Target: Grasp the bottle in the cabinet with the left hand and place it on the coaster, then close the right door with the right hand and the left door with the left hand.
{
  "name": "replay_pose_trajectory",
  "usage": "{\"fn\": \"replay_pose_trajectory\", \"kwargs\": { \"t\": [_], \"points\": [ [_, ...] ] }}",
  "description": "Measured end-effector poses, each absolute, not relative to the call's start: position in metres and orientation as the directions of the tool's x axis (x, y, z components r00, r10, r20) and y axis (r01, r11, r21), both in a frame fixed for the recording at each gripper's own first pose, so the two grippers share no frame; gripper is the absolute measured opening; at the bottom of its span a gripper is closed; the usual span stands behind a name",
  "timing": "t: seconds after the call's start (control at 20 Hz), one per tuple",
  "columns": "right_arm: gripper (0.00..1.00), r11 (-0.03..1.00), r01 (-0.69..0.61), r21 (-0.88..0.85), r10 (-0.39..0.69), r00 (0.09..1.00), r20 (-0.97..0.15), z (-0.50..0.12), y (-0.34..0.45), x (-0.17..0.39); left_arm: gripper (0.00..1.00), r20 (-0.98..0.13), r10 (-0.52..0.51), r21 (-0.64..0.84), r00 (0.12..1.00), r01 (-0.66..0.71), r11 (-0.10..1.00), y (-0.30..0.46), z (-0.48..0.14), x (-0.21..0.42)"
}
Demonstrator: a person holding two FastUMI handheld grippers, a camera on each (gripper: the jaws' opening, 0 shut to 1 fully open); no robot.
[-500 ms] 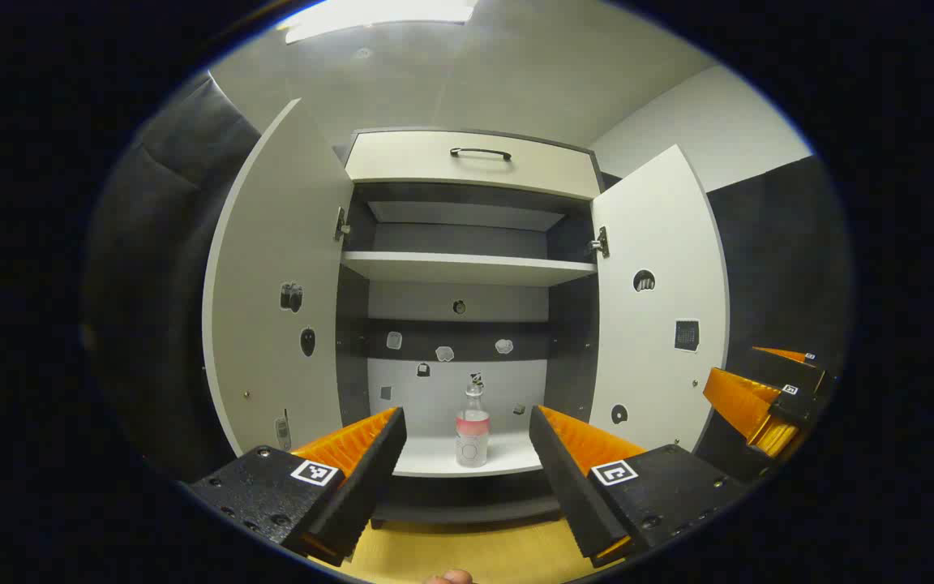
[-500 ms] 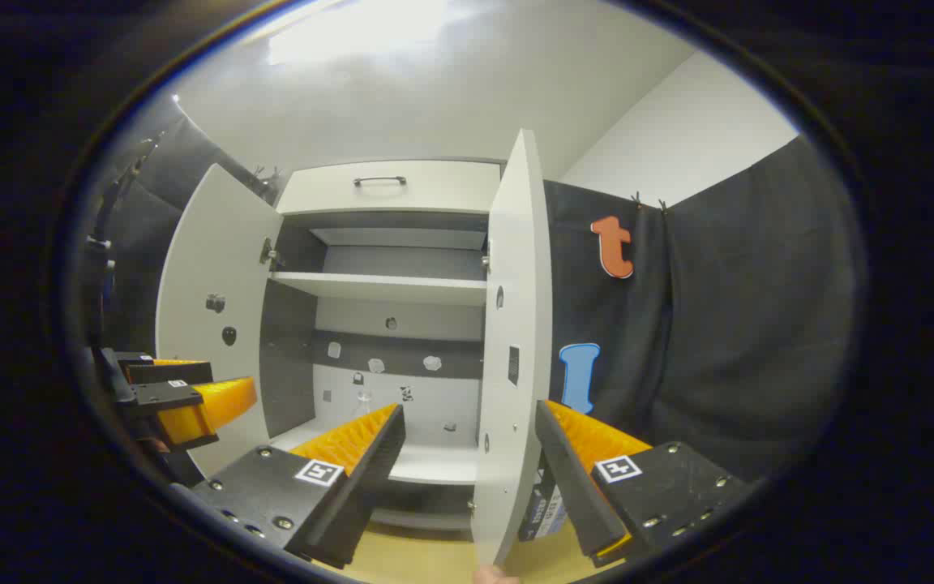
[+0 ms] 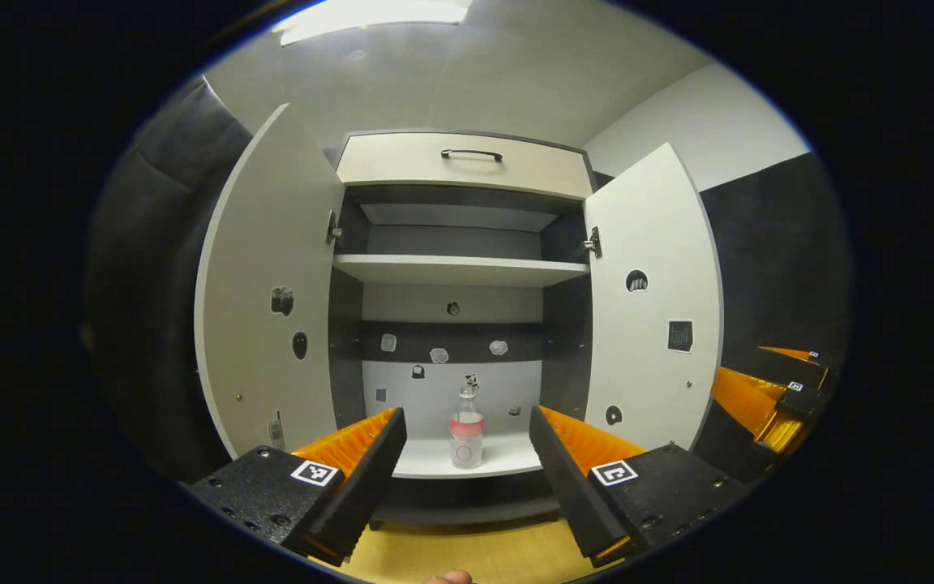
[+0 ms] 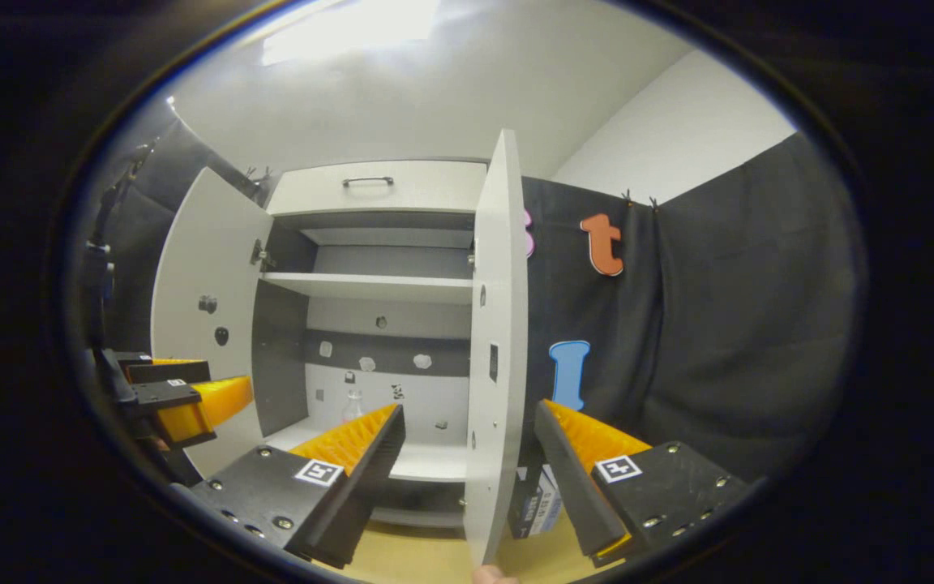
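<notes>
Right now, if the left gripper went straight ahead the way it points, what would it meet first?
Probably the clear plastic bottle with the pink label, upright on the white bottom shelf of the open cabinet. It stands centred between the open left gripper's fingers, with nothing visible in between; depth is uncertain.

A cream drawer front with a black bar handle (image 3: 471,153) sat up top, small stickers (image 3: 439,354) dotted the dark back strip, and a light wood floor (image 3: 467,551) ran below.

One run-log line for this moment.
phase: approach | clear pink-banded bottle: upright on bottom shelf | white cabinet doors: both open | left gripper: open, empty | right gripper: open, straddling right door edge
</notes>
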State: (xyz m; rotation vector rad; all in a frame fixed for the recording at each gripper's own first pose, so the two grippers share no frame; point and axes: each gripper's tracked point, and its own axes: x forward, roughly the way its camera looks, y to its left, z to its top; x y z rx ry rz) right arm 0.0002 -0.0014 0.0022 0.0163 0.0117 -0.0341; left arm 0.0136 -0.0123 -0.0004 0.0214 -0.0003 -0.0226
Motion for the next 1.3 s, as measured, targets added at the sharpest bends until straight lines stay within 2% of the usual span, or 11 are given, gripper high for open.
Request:
{"fn": "replay_pose_trajectory", "kwargs": {
  "t": [0.15, 0.35, 0.75, 0.9, 1.25, 1.3],
  "points": [
    [0.97, 0.998, 0.054, 0.016, -0.054, 0.998, -0.017, 0.002, -0.003, 0.0, 0.95, -0.013, -0.043, 0.021, 0.999, 0.043, 0.999, -0.017, -0.01, 0.041],
    [0.95, 0.992, 0.126, 0.0, -0.126, 0.992, -0.009, 0.004, -0.012, 0.0, 0.98, -0.044, -0.053, 0.009, 0.998, 0.054, 0.999, -0.017, -0.032, 0.104],
    [0.97, 0.925, 0.376, -0.063, -0.377, 0.926, -0.007, 0.012, -0.072, -0.008, 0.98, -0.163, -0.03, -0.02, 0.986, 0.028, 0.999, -0.018, -0.111, 0.23],
    [0.95, 0.893, 0.442, -0.087, -0.445, 0.896, -0.015, 0.011, -0.089, -0.015, 0.98, -0.191, -0.011, -0.029, 0.982, 0.005, 1.0, -0.013, -0.137, 0.267],
    [0.96, 0.867, 0.479, -0.135, -0.487, 0.873, -0.03, 0.004, -0.1, -0.021, 0.98, -0.258, -0.001, -0.029, 0.966, -0.007, 1.0, -0.004, -0.179, 0.306],
    [0.96, 0.869, 0.476, -0.135, -0.484, 0.875, -0.031, 0.004, -0.1, -0.021, 0.84, -0.248, 0.01, -0.027, 0.969, -0.017, 0.999, -0.003, -0.178, 0.308]
  ]
}}
